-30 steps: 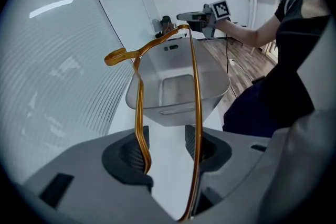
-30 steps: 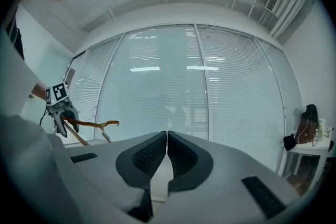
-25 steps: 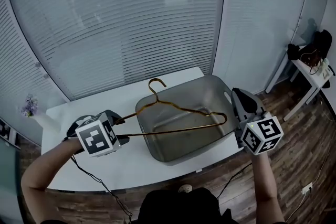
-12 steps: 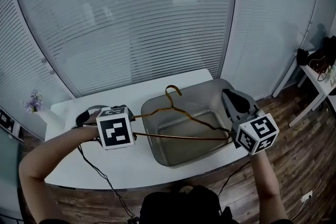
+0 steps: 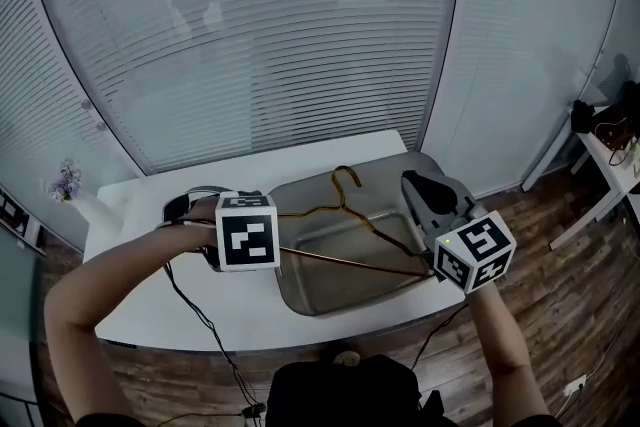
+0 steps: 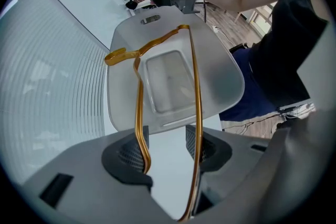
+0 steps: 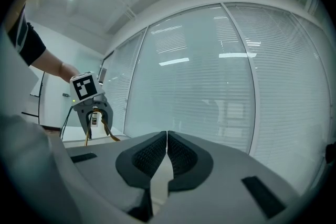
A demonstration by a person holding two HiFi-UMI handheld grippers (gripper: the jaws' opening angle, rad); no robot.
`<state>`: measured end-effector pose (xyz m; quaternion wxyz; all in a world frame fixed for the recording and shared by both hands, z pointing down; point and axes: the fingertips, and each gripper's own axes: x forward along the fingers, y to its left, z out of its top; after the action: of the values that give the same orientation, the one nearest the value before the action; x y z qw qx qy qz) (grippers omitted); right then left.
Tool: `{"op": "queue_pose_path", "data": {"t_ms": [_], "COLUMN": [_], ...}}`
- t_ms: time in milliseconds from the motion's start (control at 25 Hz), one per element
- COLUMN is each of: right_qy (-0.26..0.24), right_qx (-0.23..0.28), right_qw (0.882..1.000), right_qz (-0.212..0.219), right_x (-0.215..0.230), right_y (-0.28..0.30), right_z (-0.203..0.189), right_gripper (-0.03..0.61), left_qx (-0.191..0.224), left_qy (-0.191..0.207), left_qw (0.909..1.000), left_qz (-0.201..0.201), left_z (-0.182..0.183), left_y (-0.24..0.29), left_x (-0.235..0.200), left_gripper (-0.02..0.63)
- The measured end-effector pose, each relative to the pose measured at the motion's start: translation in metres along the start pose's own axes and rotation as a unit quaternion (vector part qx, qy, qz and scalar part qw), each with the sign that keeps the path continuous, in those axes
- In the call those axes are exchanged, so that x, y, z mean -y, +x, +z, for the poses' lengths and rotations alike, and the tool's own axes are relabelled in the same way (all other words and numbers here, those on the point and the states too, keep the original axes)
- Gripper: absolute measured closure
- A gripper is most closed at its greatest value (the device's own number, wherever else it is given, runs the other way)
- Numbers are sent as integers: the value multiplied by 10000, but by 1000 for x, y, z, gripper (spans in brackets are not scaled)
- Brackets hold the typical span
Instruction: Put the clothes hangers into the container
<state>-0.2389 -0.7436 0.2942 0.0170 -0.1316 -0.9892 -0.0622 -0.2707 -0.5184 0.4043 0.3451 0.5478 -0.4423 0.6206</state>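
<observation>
A gold wire clothes hanger (image 5: pixel 350 260) hangs over the grey container (image 5: pixel 290 190), hook (image 5: pixel 345 177) pointing to the far side. My left gripper (image 5: pixel 258 255) points down at the container's left rim and is shut on the hanger's left corner. In the left gripper view the hanger's two wires (image 6: pixel 195 76) each lie against a pad of the left gripper (image 6: pixel 168 149), with the container (image 6: pixel 126 107) below. My right gripper (image 5: pixel 418 187) is level over the container's right side, next to the hanger's right end. The right gripper (image 7: pixel 167 136) is shut with nothing between its pads.
The container stands on a white table (image 5: pixel 150 305) before a wall of window blinds. A small vase of flowers (image 5: pixel 65 185) sits at the table's far left. A black cable (image 5: pixel 190 300) trails from the left gripper. A side table (image 5: pixel 610 150) stands on the wooden floor at right.
My left gripper has carried the hanger's left end rightwards to the container's rim. The right gripper has drawn in to the left over the container. The hanger now lies lower across the container.
</observation>
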Motion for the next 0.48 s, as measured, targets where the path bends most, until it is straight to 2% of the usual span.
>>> {"op": "queue_pose_path", "data": {"t_ms": [360,480], "right_qy": [126,165], "right_qx": [-63,-87], "right_qw": [9990,9985], "right_qz": [419,519], "right_x": [-7,-6], "right_y": [18,23], "right_z": [0,-1], "right_gripper": [548,549], "left_qx": [-92,-268], "left_qy": [41,20], "left_qw": [9994,9984], "left_qz": [-333,-492], "left_z": [-7,-7], "left_y": [3,3], "left_x": [-4,-7], "left_gripper": [388,388]}}
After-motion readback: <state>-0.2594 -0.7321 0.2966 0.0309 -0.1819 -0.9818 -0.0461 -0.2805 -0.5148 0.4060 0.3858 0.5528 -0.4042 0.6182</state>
